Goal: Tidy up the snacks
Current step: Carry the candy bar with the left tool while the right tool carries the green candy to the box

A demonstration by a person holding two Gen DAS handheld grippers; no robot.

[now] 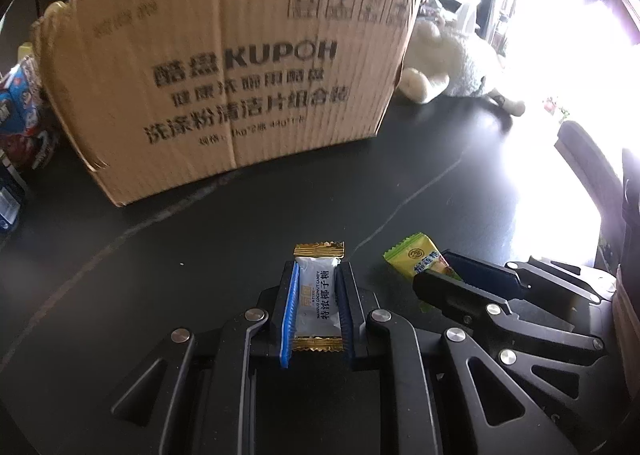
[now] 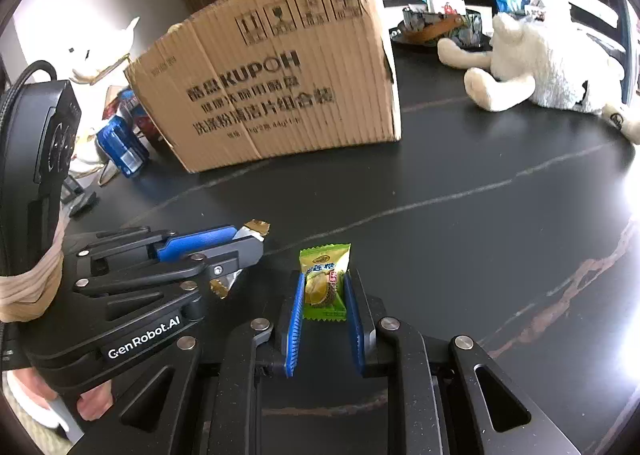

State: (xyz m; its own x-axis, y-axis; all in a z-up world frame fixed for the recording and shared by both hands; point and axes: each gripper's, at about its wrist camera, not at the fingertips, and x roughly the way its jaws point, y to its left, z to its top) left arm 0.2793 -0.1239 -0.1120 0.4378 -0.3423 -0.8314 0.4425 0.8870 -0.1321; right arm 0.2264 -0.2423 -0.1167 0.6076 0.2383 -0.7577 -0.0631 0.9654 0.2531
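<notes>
left wrist: left claw [image 1: 316, 283] pinching white coconut candy [image 1: 318, 295] lengthwise, lying on dark bench [image 1: 200, 255], cardboard box [image 1: 224, 67] standing behind | right wrist: right claw [image 2: 323, 295] pinching green durian candy [image 2: 324, 283] just beside left claw [image 2: 240, 251]

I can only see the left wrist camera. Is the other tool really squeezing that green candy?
Observer: Yes. The right wrist view shows the right tool shut on the green candy, with a blue pad against each side.
Operator: What picture is on it?
Observer: A spiky yellow-green fruit, like a durian.
Operator: What's past the fluffy toy?
Observer: A dark tray of small things, just beyond the white plush toy.
</notes>
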